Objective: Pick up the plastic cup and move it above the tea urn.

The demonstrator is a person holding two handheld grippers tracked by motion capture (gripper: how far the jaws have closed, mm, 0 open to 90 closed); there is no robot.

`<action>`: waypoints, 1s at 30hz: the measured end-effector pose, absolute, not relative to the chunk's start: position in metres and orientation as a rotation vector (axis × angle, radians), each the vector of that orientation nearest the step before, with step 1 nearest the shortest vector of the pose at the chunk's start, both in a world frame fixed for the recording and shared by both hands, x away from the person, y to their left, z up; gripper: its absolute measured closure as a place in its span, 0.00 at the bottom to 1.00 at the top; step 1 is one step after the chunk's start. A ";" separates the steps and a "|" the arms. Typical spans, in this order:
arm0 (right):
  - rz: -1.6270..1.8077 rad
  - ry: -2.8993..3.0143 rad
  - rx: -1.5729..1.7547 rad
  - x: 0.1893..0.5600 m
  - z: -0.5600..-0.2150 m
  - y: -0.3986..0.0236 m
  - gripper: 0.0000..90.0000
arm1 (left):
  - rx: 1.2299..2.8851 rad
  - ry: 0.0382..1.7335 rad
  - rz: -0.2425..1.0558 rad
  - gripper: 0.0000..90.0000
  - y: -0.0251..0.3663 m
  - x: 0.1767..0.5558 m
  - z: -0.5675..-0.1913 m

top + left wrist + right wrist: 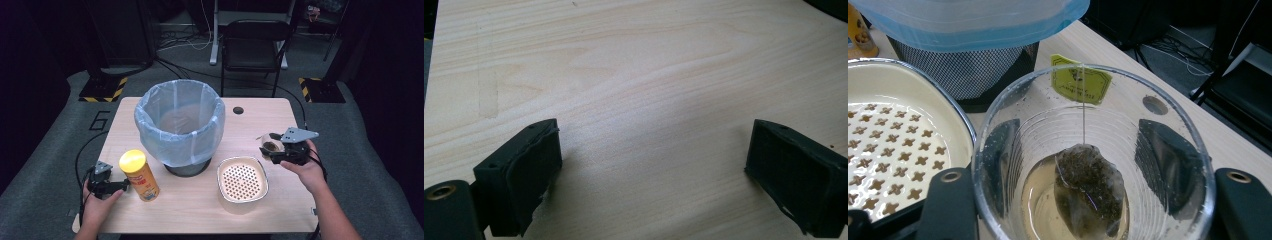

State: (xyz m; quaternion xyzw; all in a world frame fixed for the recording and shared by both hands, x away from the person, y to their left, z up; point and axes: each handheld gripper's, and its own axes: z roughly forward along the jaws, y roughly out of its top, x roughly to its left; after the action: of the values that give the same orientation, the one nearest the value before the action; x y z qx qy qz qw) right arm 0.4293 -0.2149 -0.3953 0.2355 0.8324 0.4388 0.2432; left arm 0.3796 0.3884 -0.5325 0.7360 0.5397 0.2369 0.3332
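While the right gripper (280,150) has its black fingers (1168,165) closed around a clear plastic cup (1093,160), the work looks to be at an early-to-middle stage: the cup is gripped and held above the right side of the pale wooden counter (200,210), tipped toward its side in the high view, but nothing seems emptied yet. Inside the cup, the right gripper view shows a wet, dark tea bag (1090,190) lying in a little pale liquid, its string running up to a yellow paper tag (1080,80) hung over the far rim. Just beside the cup sits a cream-coloured square strainer dish with a perforated bottom (242,179), and beyond it stands a black mesh bin lined with a pale blue plastic bag (179,120); both look empty as far as the pictures show.

My judgement is that pouring the liquid through the dish and dropping the bag into the bin are still to come.

The left gripper (107,186) rests low at the counter's near left, its fingers (524,175) spread wide with nothing between them, close beside a yellow-lidded cylindrical crisp can (140,175) that stands upright and untouched.
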 end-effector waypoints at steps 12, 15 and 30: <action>1.113 2.208 0.475 0.419 -0.385 -0.195 0.39 | 1.922 1.410 0.618 0.08 0.388 0.380 -0.533; 1.098 2.183 0.427 0.413 -0.379 -0.191 0.39 | 1.922 1.409 0.618 0.08 0.388 0.380 -0.533; 0.948 2.143 0.231 0.396 -0.370 -0.172 0.39 | 1.921 1.410 0.618 0.08 0.388 0.380 -0.533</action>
State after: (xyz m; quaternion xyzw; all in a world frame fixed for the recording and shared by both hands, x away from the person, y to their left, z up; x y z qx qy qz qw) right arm 0.3962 -0.1724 -0.3702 0.0906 0.8406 0.3719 0.3832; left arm 0.3796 0.3883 -0.5326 0.7357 0.5401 0.2365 0.3334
